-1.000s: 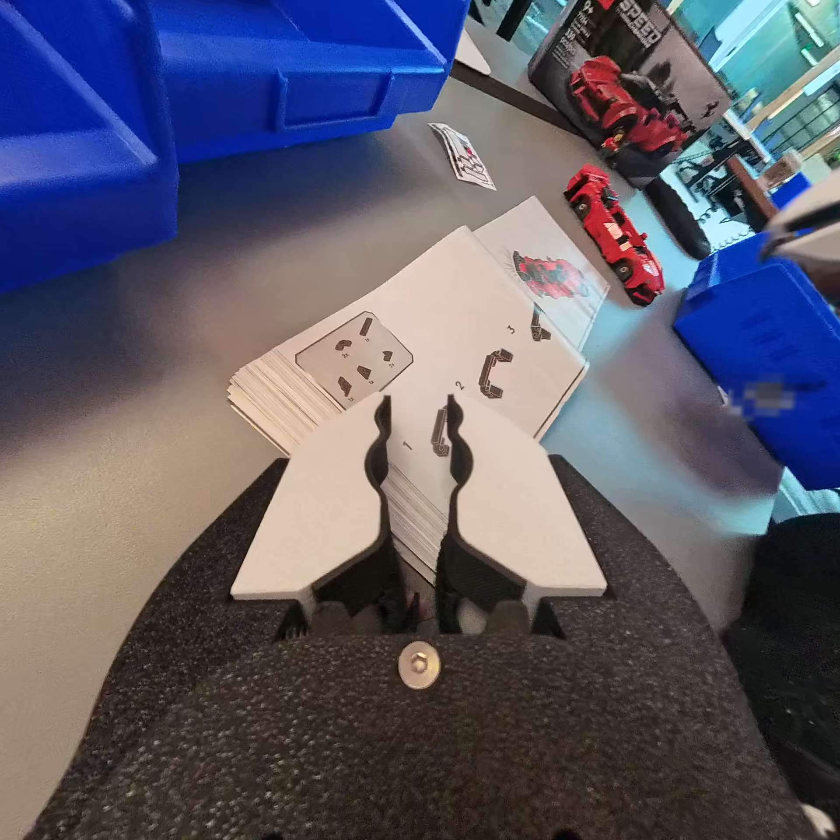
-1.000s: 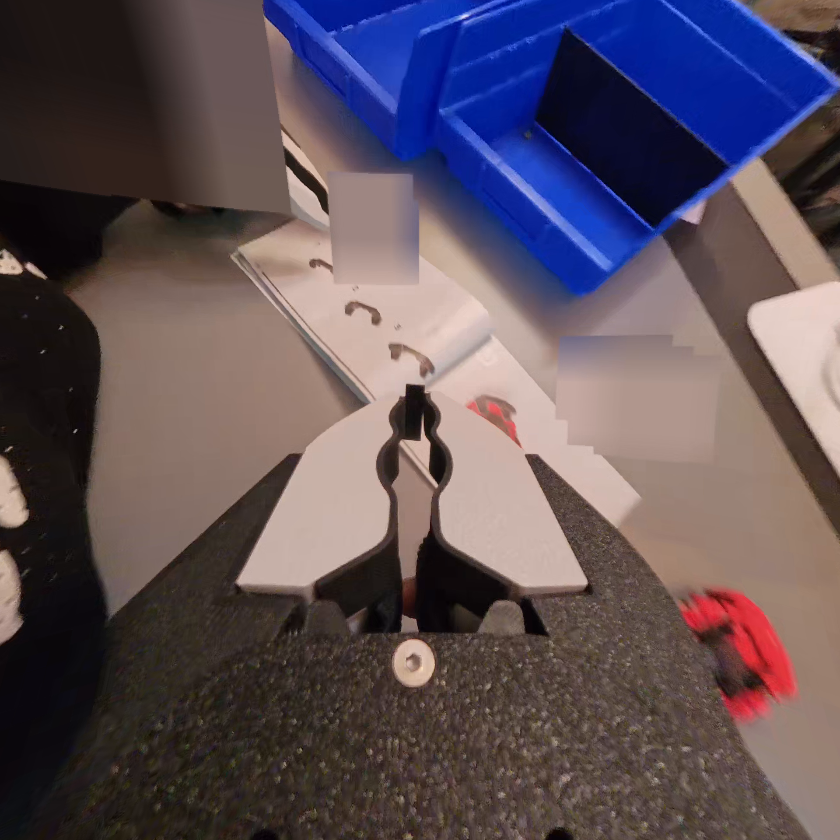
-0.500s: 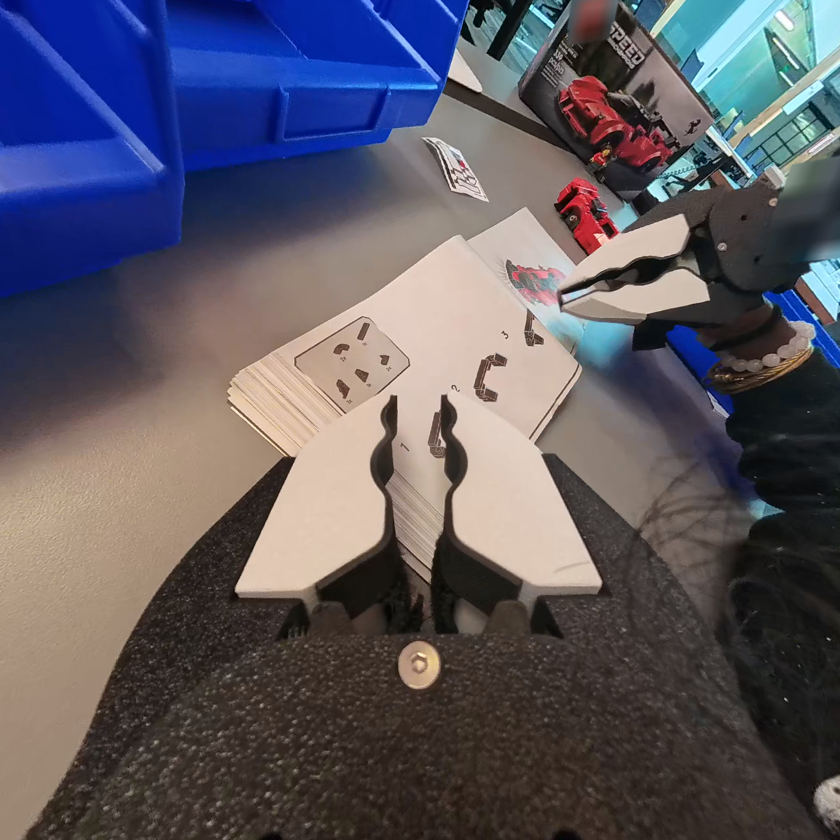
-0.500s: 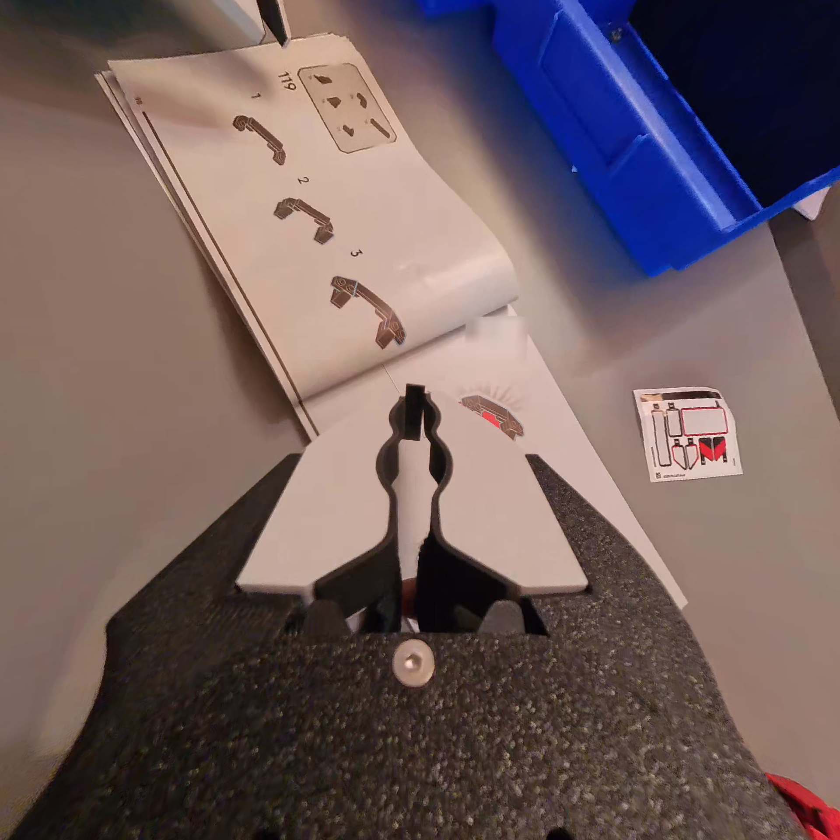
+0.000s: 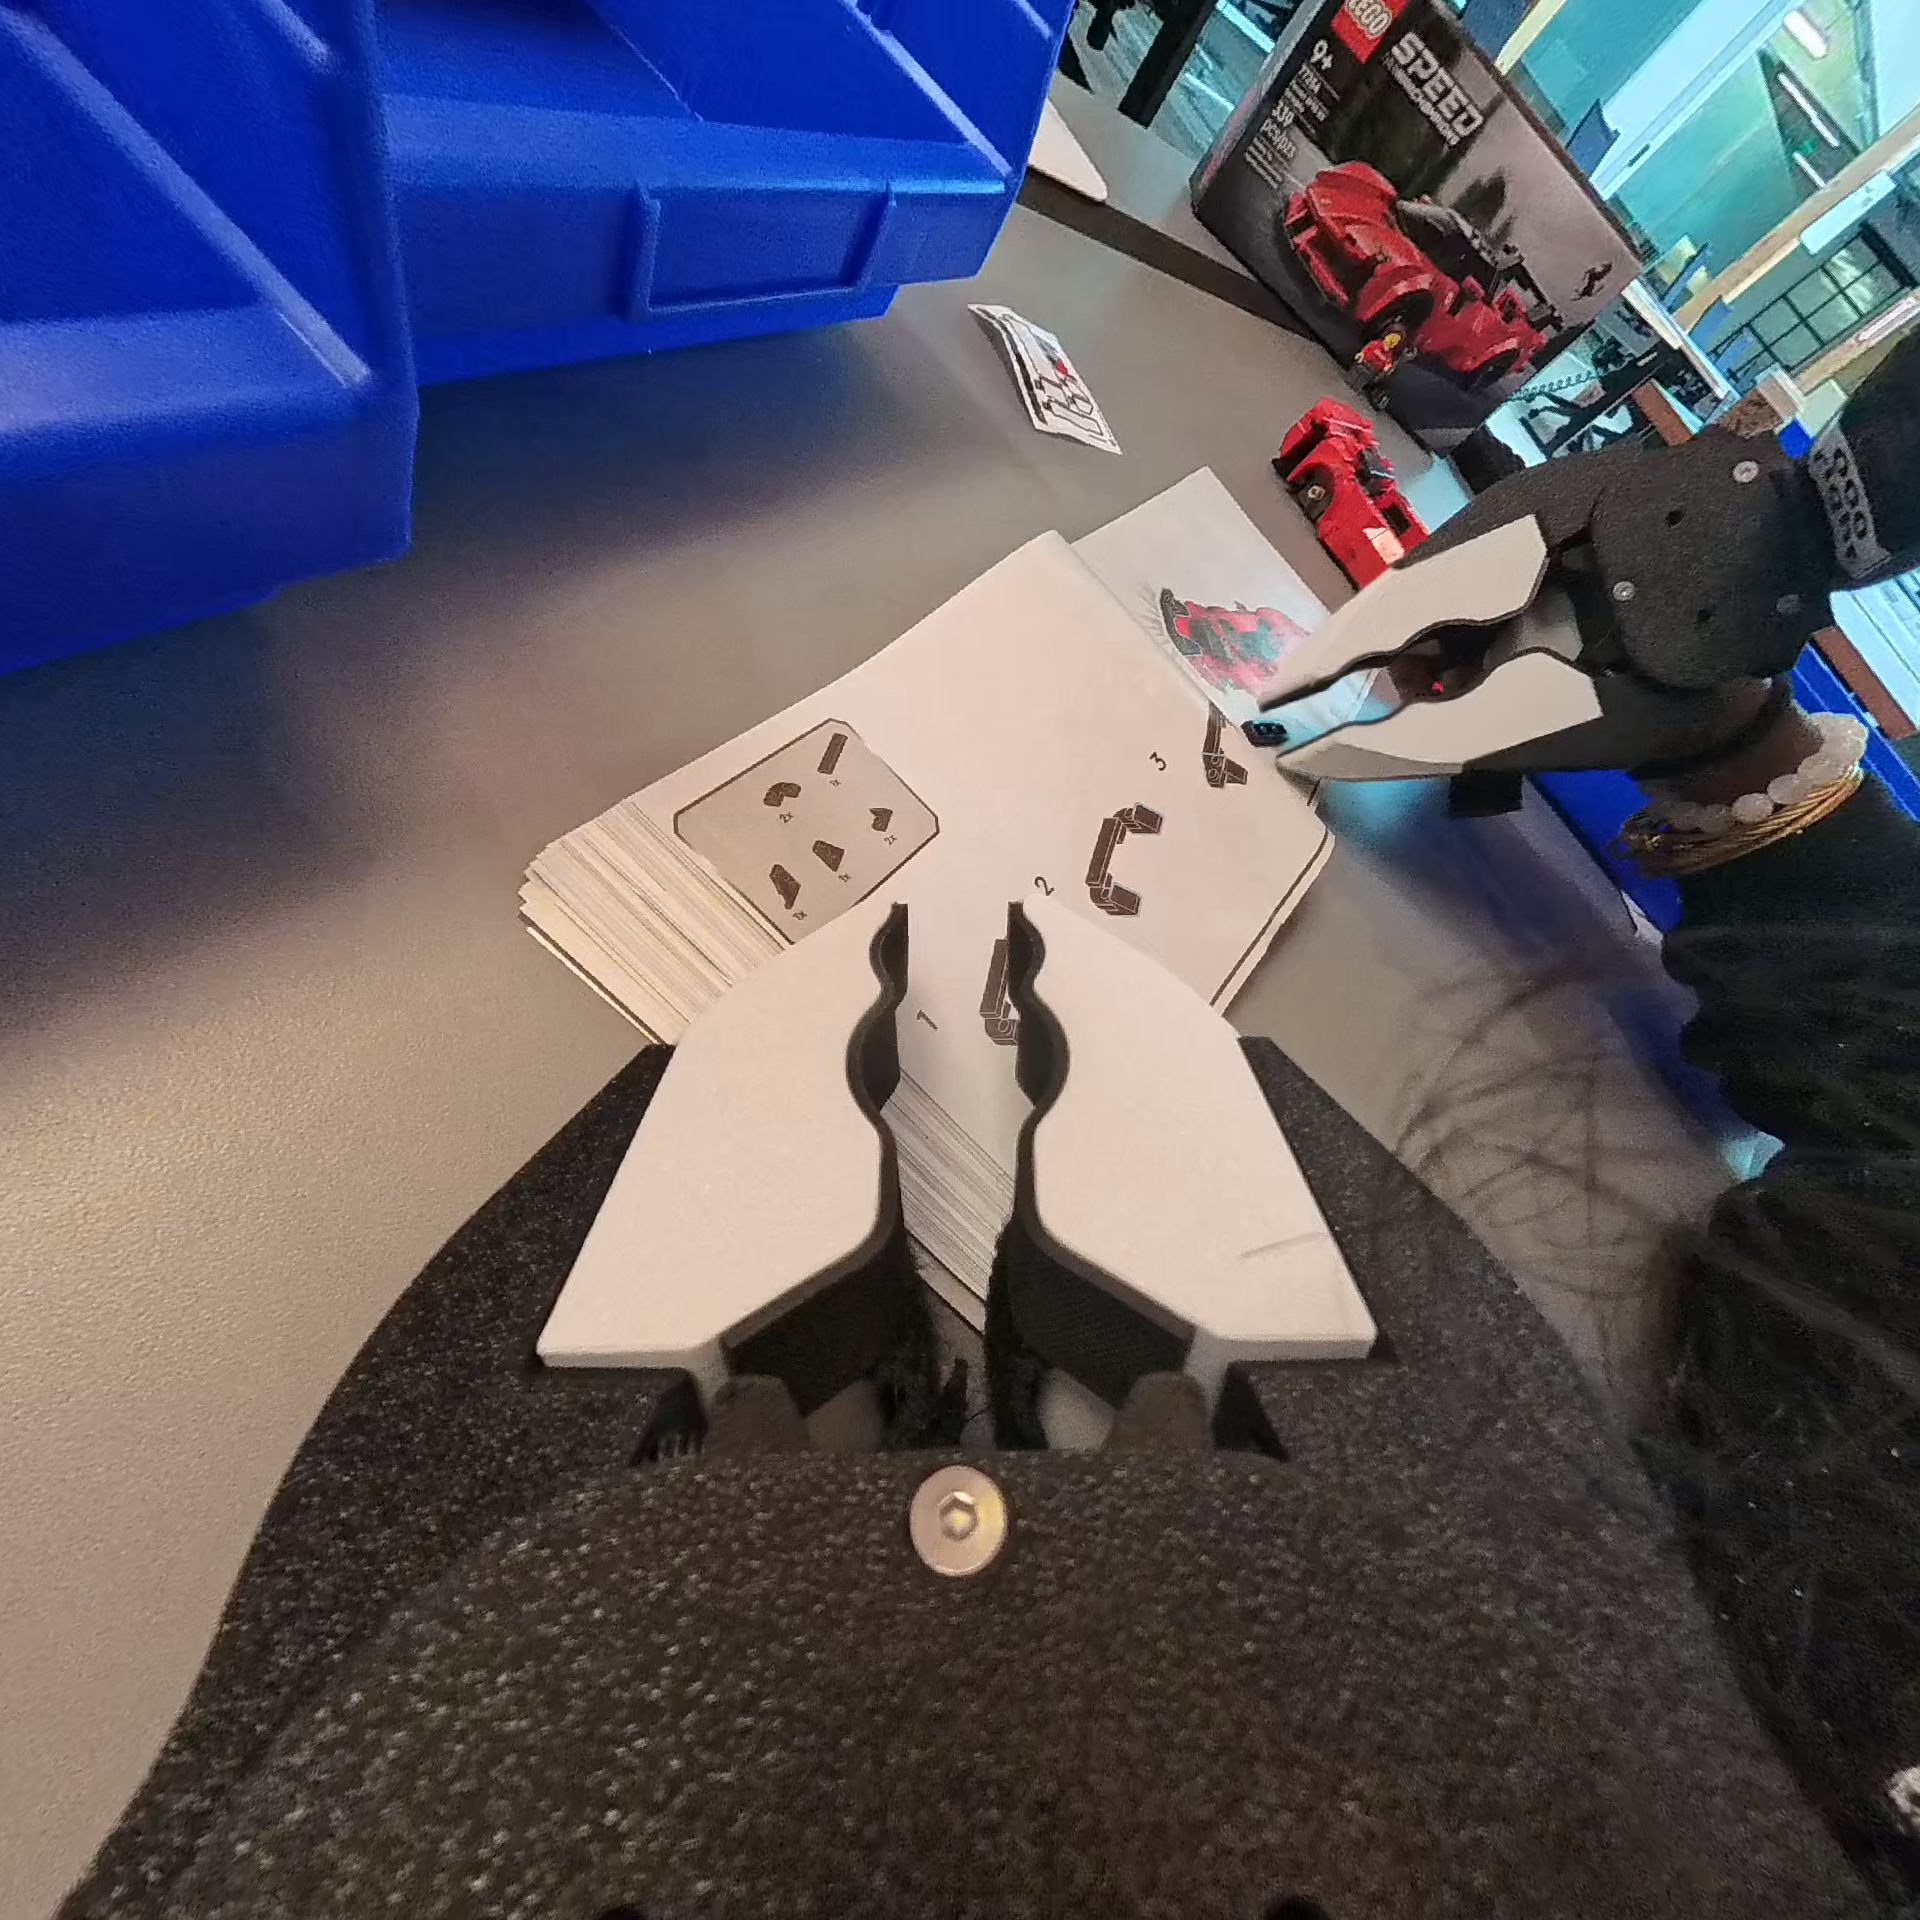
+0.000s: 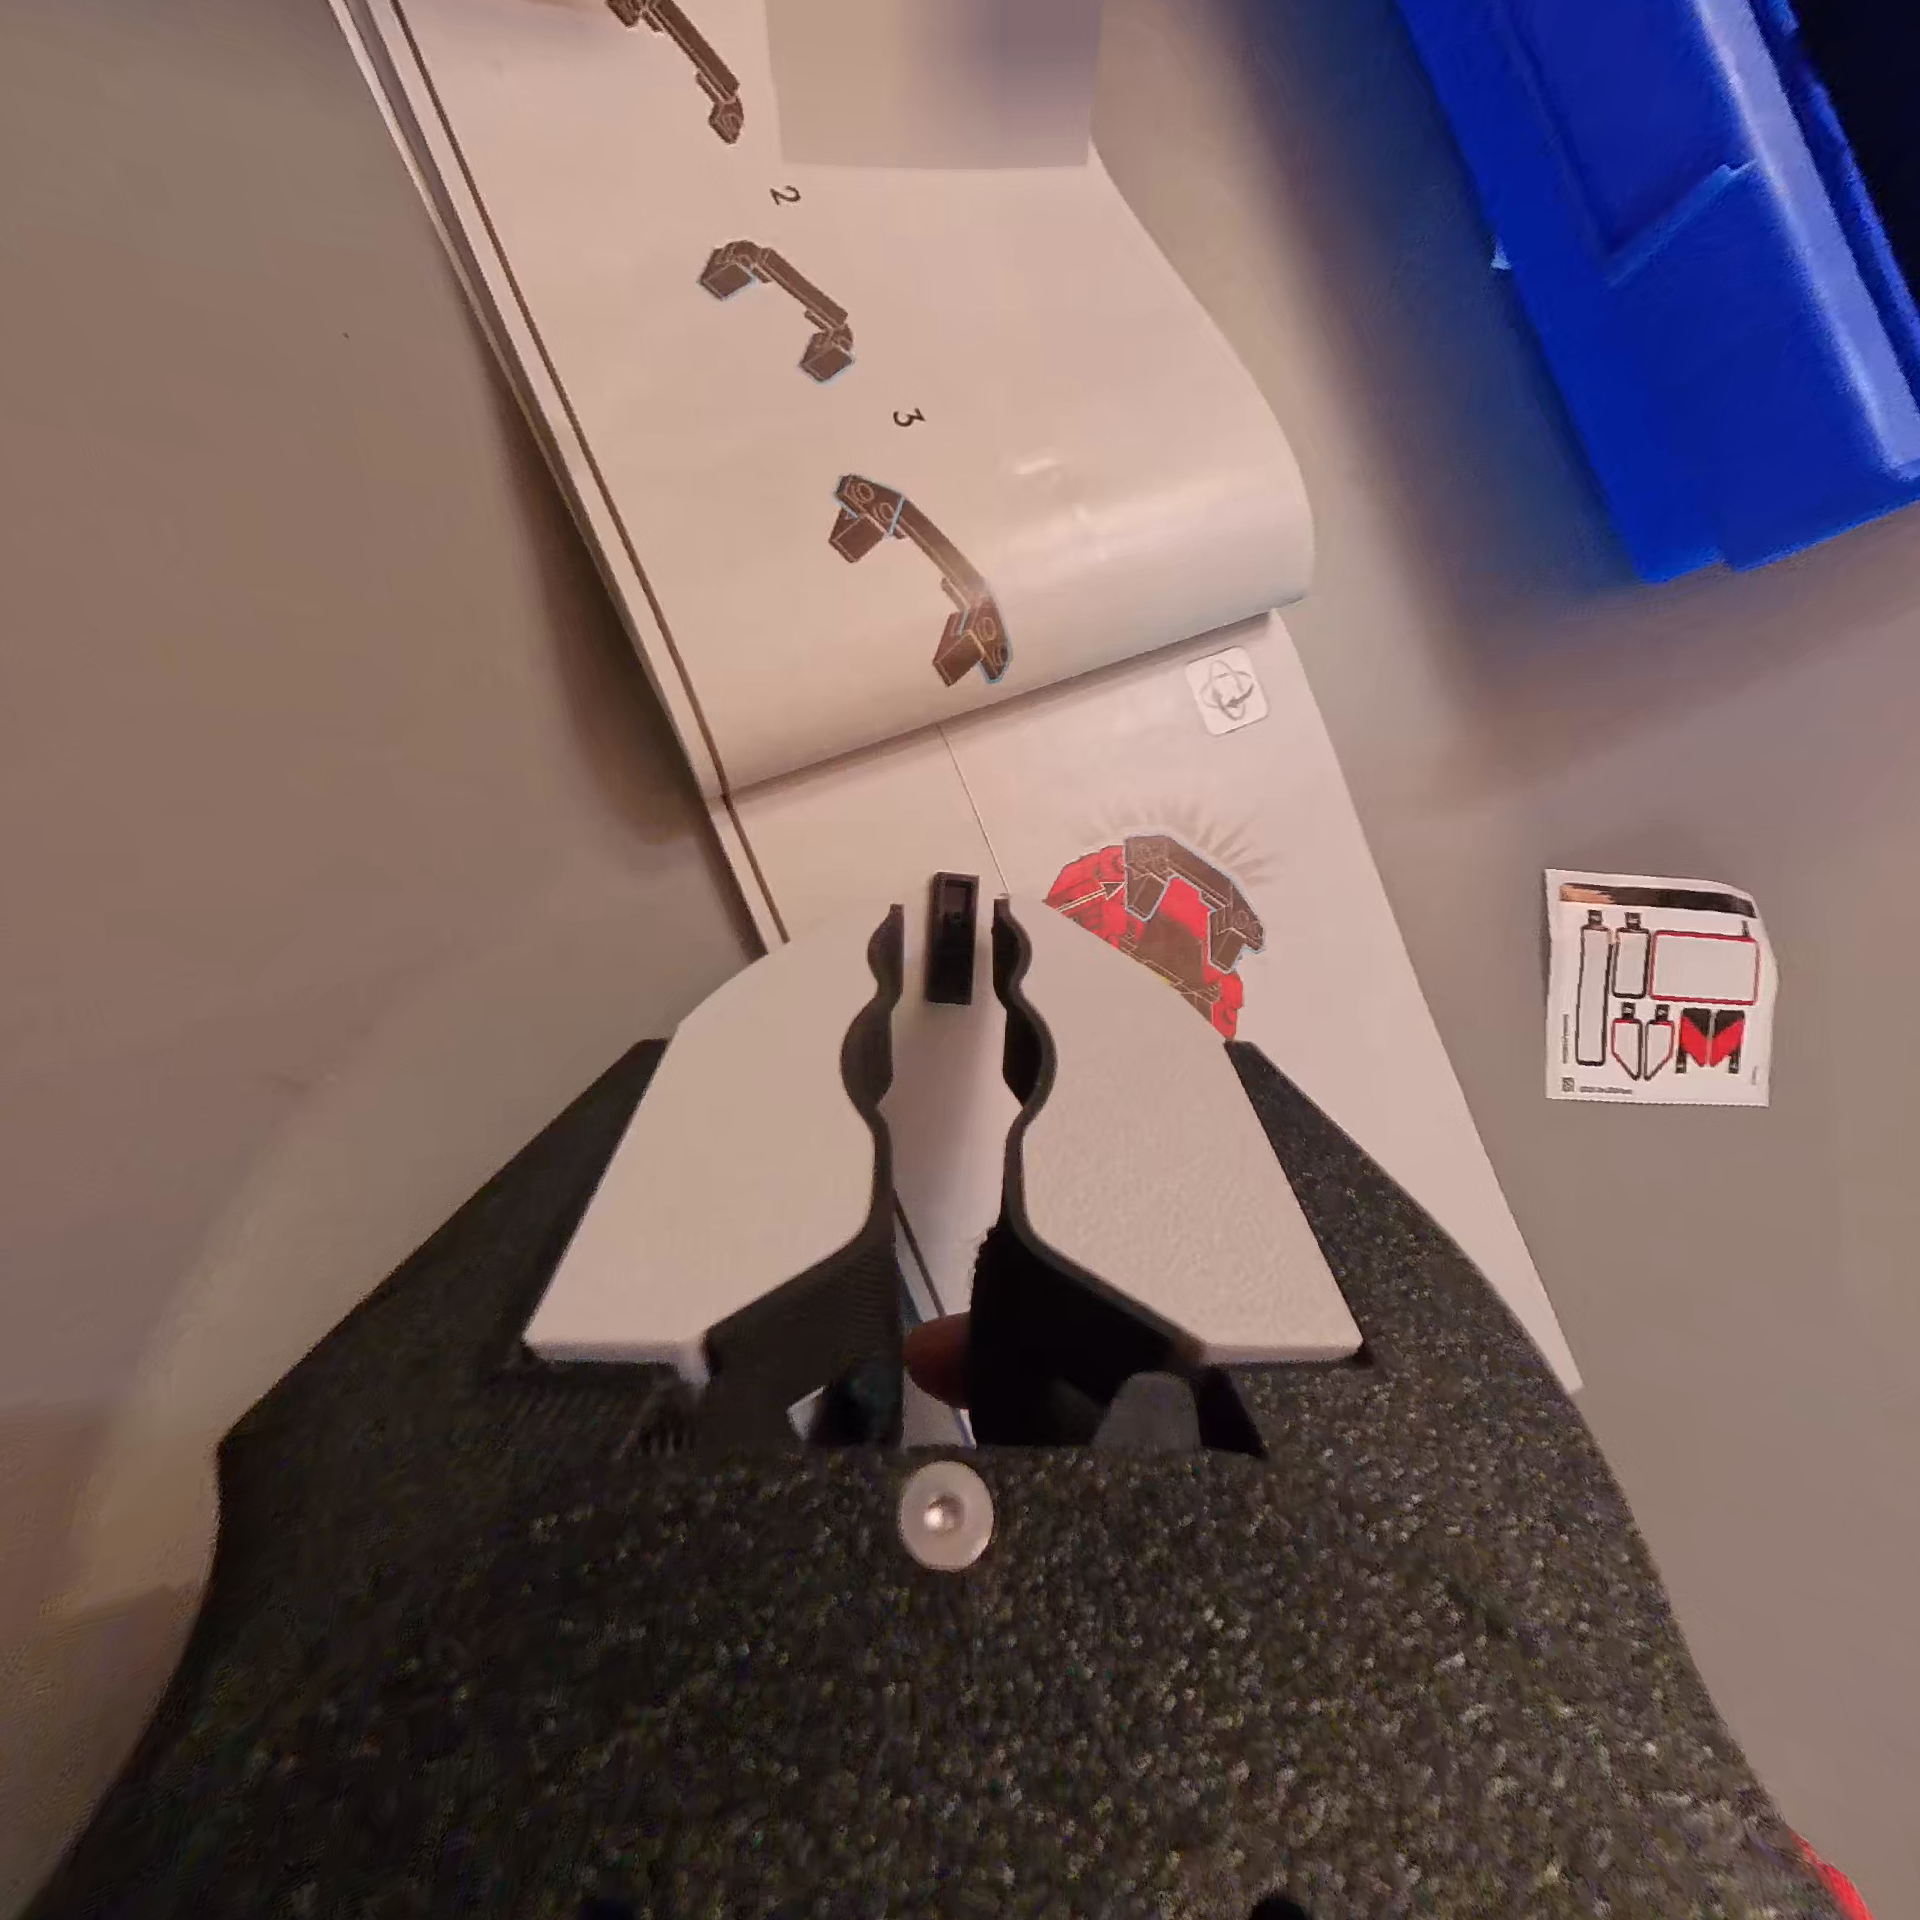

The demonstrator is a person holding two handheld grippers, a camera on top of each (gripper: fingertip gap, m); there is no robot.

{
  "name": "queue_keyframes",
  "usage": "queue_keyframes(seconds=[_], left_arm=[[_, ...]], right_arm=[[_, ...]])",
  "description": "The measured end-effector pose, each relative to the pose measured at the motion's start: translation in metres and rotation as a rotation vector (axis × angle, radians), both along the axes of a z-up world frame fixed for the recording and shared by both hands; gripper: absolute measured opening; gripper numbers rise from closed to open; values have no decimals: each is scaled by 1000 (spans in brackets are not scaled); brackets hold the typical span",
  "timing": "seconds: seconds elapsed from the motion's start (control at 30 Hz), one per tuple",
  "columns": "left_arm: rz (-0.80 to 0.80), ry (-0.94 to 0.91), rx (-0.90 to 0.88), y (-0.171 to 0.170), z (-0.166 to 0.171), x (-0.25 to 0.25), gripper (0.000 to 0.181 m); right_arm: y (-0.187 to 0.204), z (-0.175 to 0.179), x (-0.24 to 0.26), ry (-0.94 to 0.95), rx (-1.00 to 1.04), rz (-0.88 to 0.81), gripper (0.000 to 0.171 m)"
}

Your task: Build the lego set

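My right gripper [image 6: 945, 914] hangs low over the open instruction booklet [image 6: 1039, 364]. A small black lego piece [image 6: 951, 940] sits between its tips, with a sliver of page showing on each side, so the jaws stand slightly apart. The piece seems to lie on the page near the spine. The left wrist view shows the same gripper [image 5: 1273, 730] and piece [image 5: 1259, 730] at the booklet's far right. My left gripper [image 5: 956, 914] is open and empty, low over the near edge of the booklet [image 5: 987, 727].
Big blue bins [image 5: 416, 208] stand at the back left and also show in the right wrist view [image 6: 1714, 260]. A sticker sheet [image 6: 1657, 987] lies on the grey table [image 5: 208, 1039]. A built red car [image 5: 1340, 488] and the set's box [image 5: 1455, 187] are beyond the booklet. A person's braceleted wrist [image 5: 1745, 800] is at the right. The tips of one gripper are about 20 cm away from the tips of the other.
My right gripper came in from the right and down to the booklet with the black piece. Its jaws have parted a little around the piece. My left gripper has barely moved.
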State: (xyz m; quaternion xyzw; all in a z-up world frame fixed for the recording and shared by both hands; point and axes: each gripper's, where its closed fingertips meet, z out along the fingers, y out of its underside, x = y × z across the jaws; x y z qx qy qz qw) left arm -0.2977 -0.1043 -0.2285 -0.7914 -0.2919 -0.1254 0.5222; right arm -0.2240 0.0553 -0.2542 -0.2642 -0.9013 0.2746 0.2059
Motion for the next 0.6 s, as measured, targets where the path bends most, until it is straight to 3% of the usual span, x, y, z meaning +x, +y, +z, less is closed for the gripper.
queue_keyframes(seconds=[0.47, 0.6], left_arm=[[1, -2, 1, -1, 0, 0, 18], [-12, 1, -4, 0, 0, 1, 19]], right_arm=[[7, -5, 6, -61, 32, -9, 7], [6, -3, 5, -85, -56, -37, 1]])
